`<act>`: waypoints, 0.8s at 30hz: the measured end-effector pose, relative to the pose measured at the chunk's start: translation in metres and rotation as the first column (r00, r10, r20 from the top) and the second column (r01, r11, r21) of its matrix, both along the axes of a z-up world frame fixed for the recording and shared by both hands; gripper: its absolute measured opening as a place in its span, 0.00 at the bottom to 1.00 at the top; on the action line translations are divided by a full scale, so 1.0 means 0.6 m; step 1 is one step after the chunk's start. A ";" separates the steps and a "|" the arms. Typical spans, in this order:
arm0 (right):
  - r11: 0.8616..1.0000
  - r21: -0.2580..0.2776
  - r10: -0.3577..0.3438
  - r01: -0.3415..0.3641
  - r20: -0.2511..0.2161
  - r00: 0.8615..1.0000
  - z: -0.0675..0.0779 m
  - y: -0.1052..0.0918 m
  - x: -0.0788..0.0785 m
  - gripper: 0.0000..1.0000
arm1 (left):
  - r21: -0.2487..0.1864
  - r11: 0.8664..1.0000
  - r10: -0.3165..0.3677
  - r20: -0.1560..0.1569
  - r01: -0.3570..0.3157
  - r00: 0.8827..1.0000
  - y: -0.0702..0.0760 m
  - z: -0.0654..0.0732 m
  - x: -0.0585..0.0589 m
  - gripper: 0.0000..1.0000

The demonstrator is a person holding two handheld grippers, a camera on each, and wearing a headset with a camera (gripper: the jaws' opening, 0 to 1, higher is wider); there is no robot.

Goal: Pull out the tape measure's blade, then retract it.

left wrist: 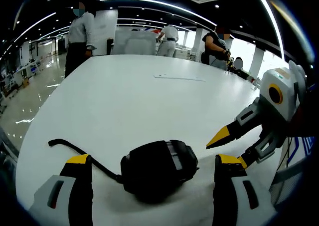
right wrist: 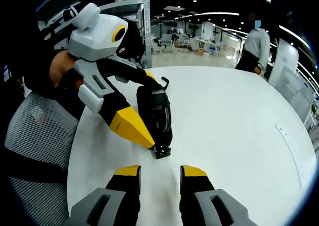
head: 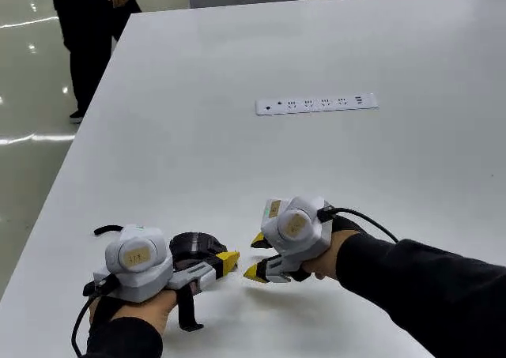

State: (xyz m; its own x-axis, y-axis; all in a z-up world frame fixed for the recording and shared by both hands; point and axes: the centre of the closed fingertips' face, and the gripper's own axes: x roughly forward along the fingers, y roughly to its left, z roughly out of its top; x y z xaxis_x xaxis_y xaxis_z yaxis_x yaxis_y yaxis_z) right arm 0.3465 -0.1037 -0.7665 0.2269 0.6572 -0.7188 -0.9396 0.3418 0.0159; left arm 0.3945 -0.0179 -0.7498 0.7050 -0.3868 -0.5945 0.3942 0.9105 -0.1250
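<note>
A black tape measure [head: 196, 249] lies on the white table near its front left corner, its thin wrist strap [head: 107, 230] trailing to the left. My left gripper [head: 207, 254] is open, with a jaw on each side of the case [left wrist: 159, 168] and a gap showing on both sides. In the right gripper view, the blade's end hook [right wrist: 162, 151] sticks out of the case [right wrist: 155, 113], just ahead of my right gripper [right wrist: 160, 172]. That gripper is open with nothing between its fingers. My right gripper [head: 256, 257] points its yellow tips at the tape measure from the right.
A white power strip [head: 316, 103] lies farther back at mid-table. The table's left edge [head: 75, 148] drops to a glossy floor, where a person in dark clothes [head: 91, 26] stands. Several people stand beyond the table's far end [left wrist: 169, 39].
</note>
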 end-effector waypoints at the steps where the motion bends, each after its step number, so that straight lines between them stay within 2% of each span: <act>1: 1.000 0.006 -0.005 0.005 0.003 1.000 0.003 -0.001 0.001 0.28 | 0.001 1.000 -0.006 0.004 0.006 1.000 -0.001 0.001 0.000 0.99; 2: 1.000 0.011 -0.011 0.011 0.003 1.000 0.006 -0.003 0.000 0.28 | -0.001 1.000 -0.012 0.003 0.012 1.000 -0.002 0.002 -0.001 0.99; 4: 1.000 0.018 -0.026 0.026 0.006 1.000 0.012 -0.009 -0.001 0.29 | -0.008 0.999 -0.036 -0.031 0.036 0.999 -0.006 -0.001 -0.009 0.97; 5: 0.999 0.018 -0.036 0.036 0.008 0.999 0.013 -0.014 -0.001 0.29 | -0.005 0.999 -0.046 -0.024 0.046 0.999 -0.006 0.000 -0.008 0.98; 7: 0.998 0.023 -0.051 0.051 0.015 0.999 0.016 -0.019 -0.001 0.30 | -0.040 0.996 -0.075 -0.007 0.075 0.997 -0.012 0.006 -0.009 0.98; 8: 0.998 0.026 -0.059 0.059 0.017 0.998 0.018 -0.024 -0.002 0.30 | -0.016 0.997 -0.076 -0.014 0.076 0.997 -0.005 0.003 -0.010 0.99; 10: 0.996 0.035 -0.081 0.080 0.022 0.996 0.024 -0.034 -0.002 0.31 | 0.028 0.992 -0.125 -0.037 0.126 0.991 0.001 -0.009 -0.017 0.99; 12: 0.994 0.049 -0.096 0.096 0.018 0.995 0.029 -0.041 -0.005 0.32 | 0.026 0.993 -0.115 -0.106 0.119 0.988 0.009 -0.023 -0.028 0.99; 13: 0.993 0.053 -0.108 0.107 0.012 0.994 0.032 -0.049 -0.009 0.33 | 0.016 0.992 -0.123 -0.093 0.125 0.988 0.011 -0.021 -0.026 0.99; 18: 0.986 0.061 -0.154 0.154 0.001 0.988 0.040 -0.082 -0.020 0.36 | -0.003 0.989 -0.145 -0.092 0.145 0.985 0.023 -0.018 -0.034 0.99; 21: 0.984 0.060 -0.171 0.170 0.006 0.985 0.047 -0.100 -0.031 0.39 | 0.002 0.989 -0.149 -0.102 0.150 0.984 0.032 -0.019 -0.038 0.99; 24: 0.977 0.073 -0.203 0.202 0.006 0.979 0.055 -0.119 -0.039 0.41 | -0.022 0.985 -0.171 -0.088 0.170 0.981 0.035 -0.011 -0.041 0.99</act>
State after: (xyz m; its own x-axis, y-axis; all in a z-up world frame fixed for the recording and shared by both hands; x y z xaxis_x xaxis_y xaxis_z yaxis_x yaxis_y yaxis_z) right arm 0.3232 -0.1749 -0.7337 0.3702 0.6461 -0.6675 -0.8512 0.5236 0.0348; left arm 0.3698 0.0028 -0.7565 0.5723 -0.5056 -0.6456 0.5302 0.8287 -0.1790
